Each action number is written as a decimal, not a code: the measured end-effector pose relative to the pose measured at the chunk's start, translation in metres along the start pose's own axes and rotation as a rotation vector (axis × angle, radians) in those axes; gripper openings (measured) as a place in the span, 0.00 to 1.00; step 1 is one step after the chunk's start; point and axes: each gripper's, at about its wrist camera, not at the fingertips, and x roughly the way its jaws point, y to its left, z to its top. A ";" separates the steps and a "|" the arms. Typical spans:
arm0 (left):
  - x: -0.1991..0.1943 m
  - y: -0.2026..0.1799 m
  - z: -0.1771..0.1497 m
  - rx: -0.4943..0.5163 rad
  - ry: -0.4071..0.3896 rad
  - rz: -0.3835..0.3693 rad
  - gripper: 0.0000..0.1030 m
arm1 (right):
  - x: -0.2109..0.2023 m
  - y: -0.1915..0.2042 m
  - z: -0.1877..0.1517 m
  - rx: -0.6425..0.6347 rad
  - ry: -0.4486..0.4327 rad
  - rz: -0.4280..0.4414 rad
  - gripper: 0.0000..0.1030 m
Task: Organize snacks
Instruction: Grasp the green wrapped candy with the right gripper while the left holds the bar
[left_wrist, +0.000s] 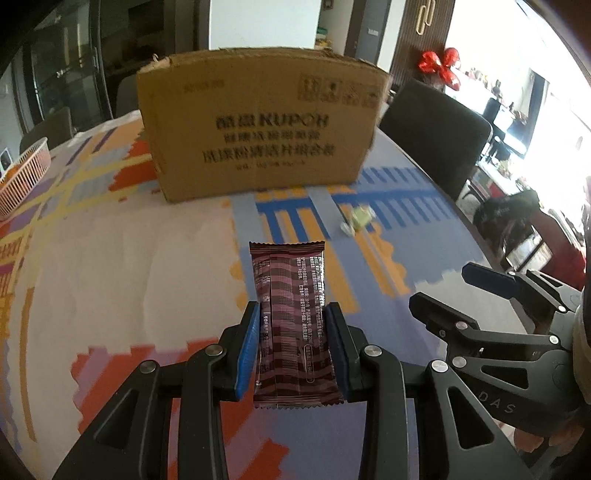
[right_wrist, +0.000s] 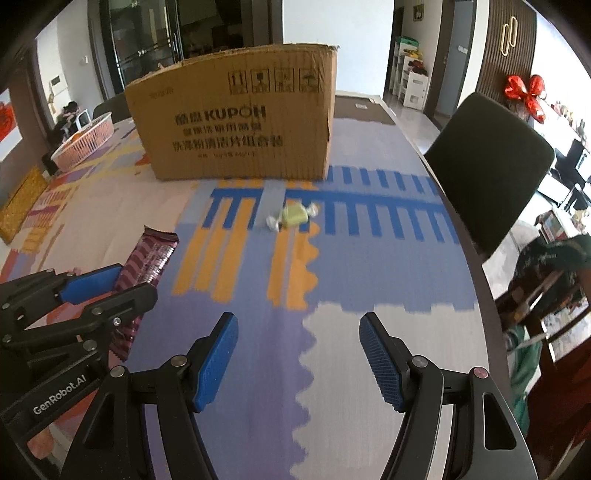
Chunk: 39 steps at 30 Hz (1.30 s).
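Patterned tablecloth (right_wrist: 332, 280); left claw (left_wrist: 291, 343) pinching maroon snack bar (left_wrist: 291, 317), right claw (right_wrist: 299, 354) spread, yellow candy (right_wrist: 293, 216) ahead

Your box (right_wrist: 236, 114) stands at twelve o'clock on the table (right_wrist: 369, 280), the candy (right_wrist: 291, 216) just before it. The basket (right_wrist: 86, 142) sits at ten o'clock, the chair (right_wrist: 491, 173) at two, off the table's edge.

A dark red striped snack bar (left_wrist: 293, 325) stood pinched low in the middle of the frame. A small yellow-green wrapped candy (left_wrist: 357, 220) lay right of center, near a big cardboard box (left_wrist: 258, 122).
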 end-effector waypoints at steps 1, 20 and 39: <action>0.001 0.001 0.003 0.000 -0.003 0.004 0.34 | 0.003 0.000 0.005 -0.001 -0.005 0.001 0.67; 0.041 0.027 0.043 -0.060 -0.018 0.031 0.34 | 0.062 -0.003 0.058 0.049 0.013 0.026 0.60; 0.053 0.032 0.048 -0.082 -0.010 0.023 0.34 | 0.097 -0.001 0.079 0.085 0.040 0.029 0.41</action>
